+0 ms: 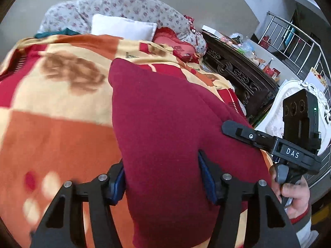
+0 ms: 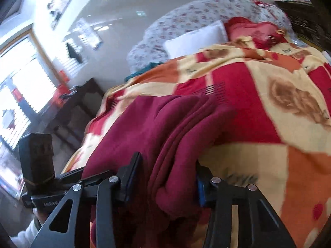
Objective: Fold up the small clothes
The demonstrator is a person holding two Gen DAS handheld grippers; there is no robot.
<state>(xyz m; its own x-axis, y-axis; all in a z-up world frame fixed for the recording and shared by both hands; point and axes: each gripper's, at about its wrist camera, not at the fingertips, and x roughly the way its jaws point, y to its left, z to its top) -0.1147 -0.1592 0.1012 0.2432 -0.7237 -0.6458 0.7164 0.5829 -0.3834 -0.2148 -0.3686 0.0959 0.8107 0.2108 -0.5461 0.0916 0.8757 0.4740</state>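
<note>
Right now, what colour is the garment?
Dark red garment, plain; clearest in the left wrist view.

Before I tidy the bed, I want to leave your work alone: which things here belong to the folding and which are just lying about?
Belongs to the folding:
- dark red garment
- left gripper, closed on its fabric
- right gripper, closed on a bunched fold

Just lying about:
- patterned blanket underneath
- white pillow
- floral bedding
- carved dark table
</note>
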